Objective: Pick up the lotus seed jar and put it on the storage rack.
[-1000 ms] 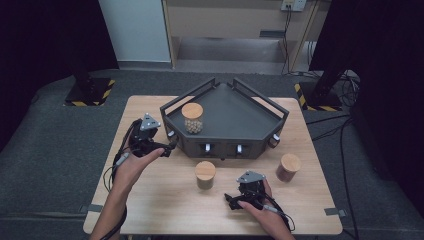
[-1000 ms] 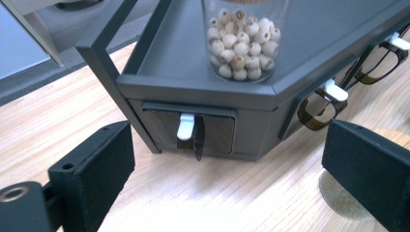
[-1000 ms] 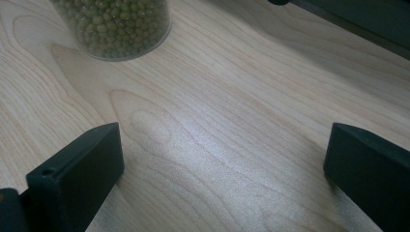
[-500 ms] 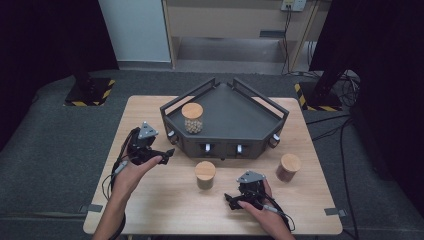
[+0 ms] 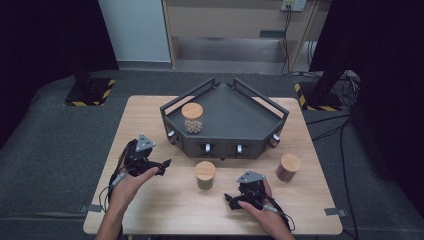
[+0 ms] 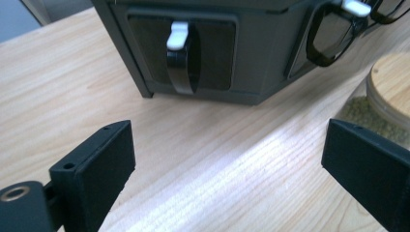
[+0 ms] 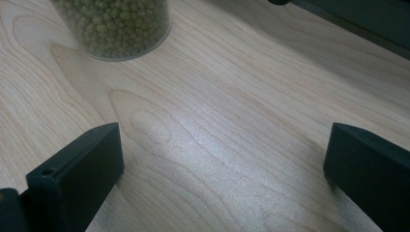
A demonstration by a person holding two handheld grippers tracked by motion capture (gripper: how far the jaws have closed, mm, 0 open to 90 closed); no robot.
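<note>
Left gripper (image 5: pixel 161 165) has dropped toward the bench (image 5: pixel 150 115); right gripper (image 5: pixel 232 199) unmoved.
Both sets of fingers open, empty; green-bean jar (image 5: pixel 205 174) stands between them, upright, nearer the right.

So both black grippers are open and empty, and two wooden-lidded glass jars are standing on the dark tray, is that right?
Not quite: just one wooden-lidded glass jar stands on the dark tray, as the high view shows. The other two jars stand on the wooden table in front of it. The left gripper and right gripper are indeed open and empty.
</note>
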